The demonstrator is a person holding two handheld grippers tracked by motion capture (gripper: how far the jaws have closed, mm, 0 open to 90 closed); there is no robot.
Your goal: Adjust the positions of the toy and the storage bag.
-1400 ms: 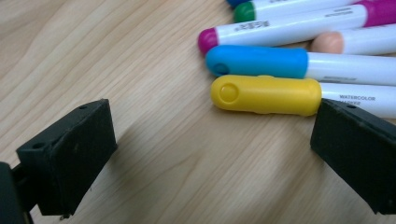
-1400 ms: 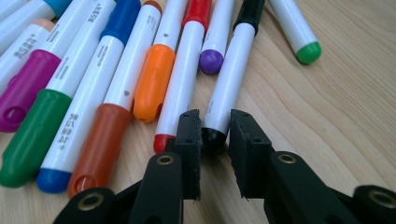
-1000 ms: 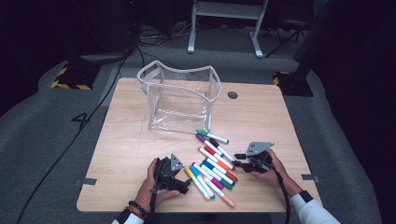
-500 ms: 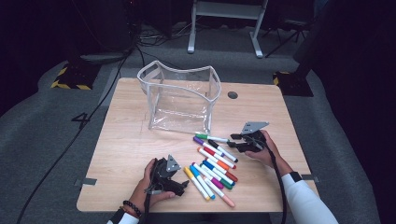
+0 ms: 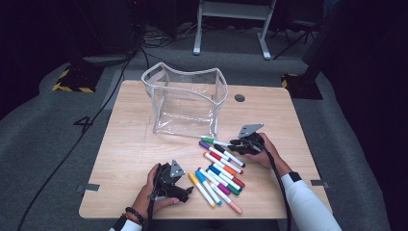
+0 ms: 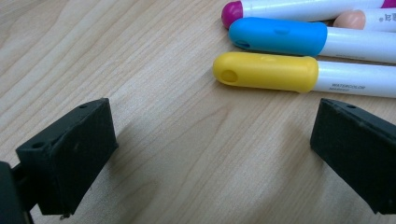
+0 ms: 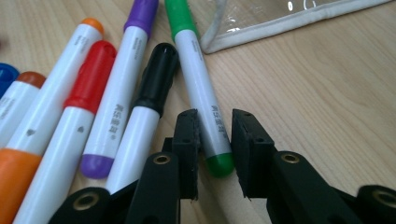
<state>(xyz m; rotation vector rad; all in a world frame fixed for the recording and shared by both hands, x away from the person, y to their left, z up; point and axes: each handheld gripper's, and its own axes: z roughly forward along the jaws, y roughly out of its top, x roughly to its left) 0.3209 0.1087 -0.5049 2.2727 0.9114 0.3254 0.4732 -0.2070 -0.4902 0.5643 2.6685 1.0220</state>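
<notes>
As markers [image 5: 219, 173] lay fanned beside clear pouch [image 5: 185, 103] on table [image 5: 125, 144], high view showed right gripper [image 5: 234, 144] reaching row's far end, likely to start loading pouch. Left gripper [image 6: 205, 154] view: jaws spread over bare wood, idle near yellow marker [image 6: 266, 72]. Right gripper view: jaws, just closing, flanked green marker [image 7: 198, 88]; pinch not certain.

table [image 5: 144, 144]: pale matt wood grain. markers [image 5: 219, 171]: smooth glossy plastic. pouch [image 5: 185, 101]: clear glossy plastic, cloth-bound edges.

Light wooden table [image 5: 130, 144] — on it a clear pouch [image 5: 185, 103] and scattered markers [image 5: 219, 175].
</notes>
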